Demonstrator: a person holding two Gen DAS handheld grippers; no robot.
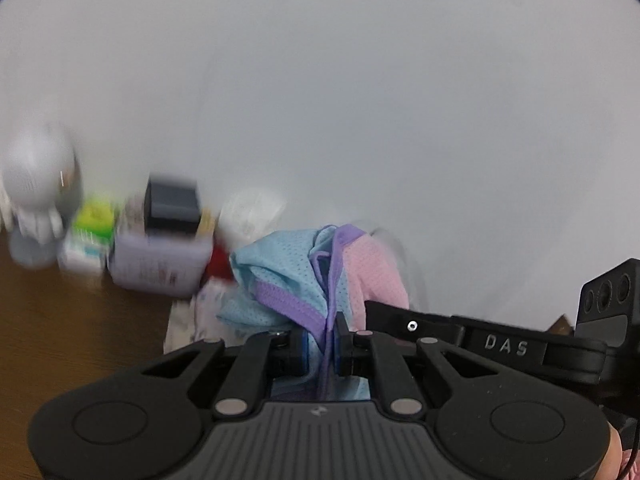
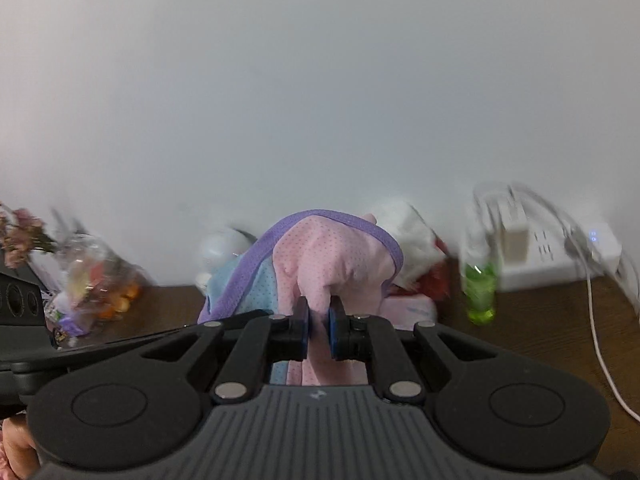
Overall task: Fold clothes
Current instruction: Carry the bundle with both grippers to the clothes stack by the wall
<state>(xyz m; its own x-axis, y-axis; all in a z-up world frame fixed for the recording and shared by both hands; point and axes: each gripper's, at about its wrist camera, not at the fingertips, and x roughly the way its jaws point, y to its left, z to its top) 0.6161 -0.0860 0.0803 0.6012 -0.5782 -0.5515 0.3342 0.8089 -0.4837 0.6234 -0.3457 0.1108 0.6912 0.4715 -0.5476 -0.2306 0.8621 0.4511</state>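
The left tool [image 1: 323,344] is clamped tight on a soft mesh garment in light blue, pink and purple [image 1: 296,276]. A purple strip and some blue cloth are squeezed between its two black fingers with blue pads [image 1: 305,350]. The cloth bunches up in front of the tool and lifts off the brown wooden desk [image 1: 72,332]. The pink part of the garment hangs on the right side of the bunch.

The right tool [image 2: 319,334] is clamped tight on the same garment [image 2: 332,256], at its pink part. The pink cloth is pinched between the blue pads [image 2: 332,334] and puffs up above them. A purple edge runs over the top of the pink part, and a bit of blue cloth shows on the left.

In the left wrist view, part of the right tool [image 1: 500,344] sits just to the right, close by.

Behind the garment is a plain white wall [image 1: 360,80]. Along the wall on the desk stand blurry things: a pale purple basket [image 1: 160,264], a dark box [image 1: 172,204] on top of it, a green and white box [image 1: 88,236] and a round white and grey object [image 1: 36,192].

In the right wrist view there is a green clear bottle [image 2: 480,288], a white power strip [image 2: 560,252] with a white cable [image 2: 600,340], a white tissue pack [image 2: 408,240] and a clear bag of colourful things [image 2: 92,280].
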